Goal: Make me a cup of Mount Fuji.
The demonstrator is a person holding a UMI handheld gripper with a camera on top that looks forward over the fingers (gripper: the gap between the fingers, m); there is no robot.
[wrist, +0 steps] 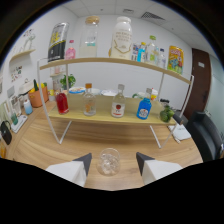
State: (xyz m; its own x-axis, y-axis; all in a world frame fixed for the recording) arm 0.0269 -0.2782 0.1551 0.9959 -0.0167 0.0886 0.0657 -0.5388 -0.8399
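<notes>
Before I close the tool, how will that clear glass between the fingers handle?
The glass stands between the open tool's fingers. It looks smooth, so probably slippery and rigid. It seems to hold ice, so likely heavier than empty; squeeze gently, it may crack.

Even, bright indoor light is falling from overhead, leaving only soft shadows on the bench [60, 145]. The wide lens is bending the shelf [112, 61] and blackening the rim; everything is looking slightly soft.

The labels on the lower-shelf bottles [118, 106] are too small to be read. The gripper [114, 161] fingers' rear parts are hidden by the dark lower border, as is the wooden table [45, 145] nearest them.
</notes>
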